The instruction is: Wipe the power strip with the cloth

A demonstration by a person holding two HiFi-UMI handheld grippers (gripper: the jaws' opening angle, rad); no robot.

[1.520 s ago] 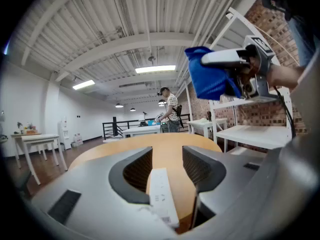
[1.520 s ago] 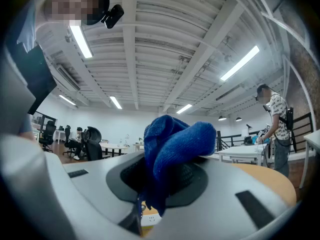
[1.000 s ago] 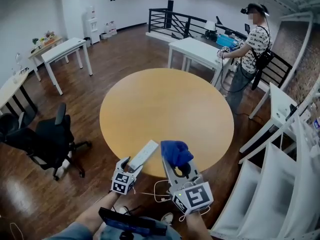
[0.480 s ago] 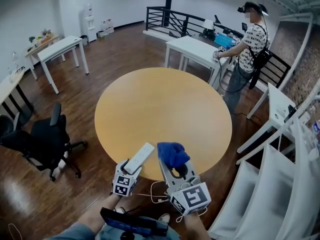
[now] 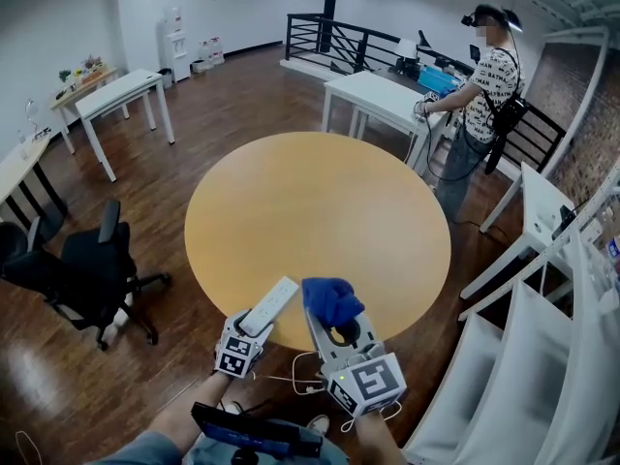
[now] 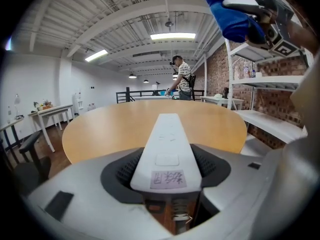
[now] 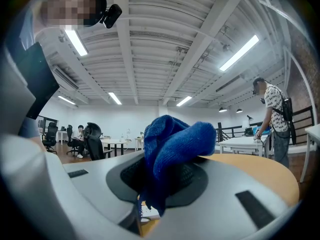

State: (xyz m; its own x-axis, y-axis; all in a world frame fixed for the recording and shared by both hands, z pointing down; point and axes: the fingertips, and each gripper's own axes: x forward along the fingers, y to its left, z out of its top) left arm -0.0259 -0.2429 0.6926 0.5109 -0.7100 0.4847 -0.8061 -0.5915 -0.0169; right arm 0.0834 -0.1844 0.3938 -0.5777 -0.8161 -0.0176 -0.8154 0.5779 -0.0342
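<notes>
Presently, from left to right:

- A black office chair (image 5: 89, 271) stands on the dark wood floor, well apart from the round wooden table (image 5: 320, 211).
- The left gripper (image 5: 254, 322) sits at the table's near edge, pointing forward and somewhat down.
- Its jaws stand wide, one pad against each long side of the white power strip (image 5: 276, 300). They have just been closing on it, and the strip is clamped between them.
- The strip runs lengthwise out of the jaws and away over the tabletop. In the left gripper view it (image 6: 167, 144) fills the middle, with a small labelled sticker on its near end. Whether its far end touches the table cannot be made out.
- A thin white cable (image 5: 308, 378) trails below the table edge, between the two grippers.
- The right gripper (image 5: 334, 320) is held just beside the left one and points level.
- Its jaws are pinched on a bunched blue cloth (image 5: 331, 300). The cloth bulges up and forward out of the pads and is apart from the strip.
- In the right gripper view the cloth (image 7: 172, 144) hangs in a fold down between the pads.
- A person (image 5: 489, 76) stands at a white table at the far right.
- White shelving (image 5: 542, 337) lines the right wall.
</notes>
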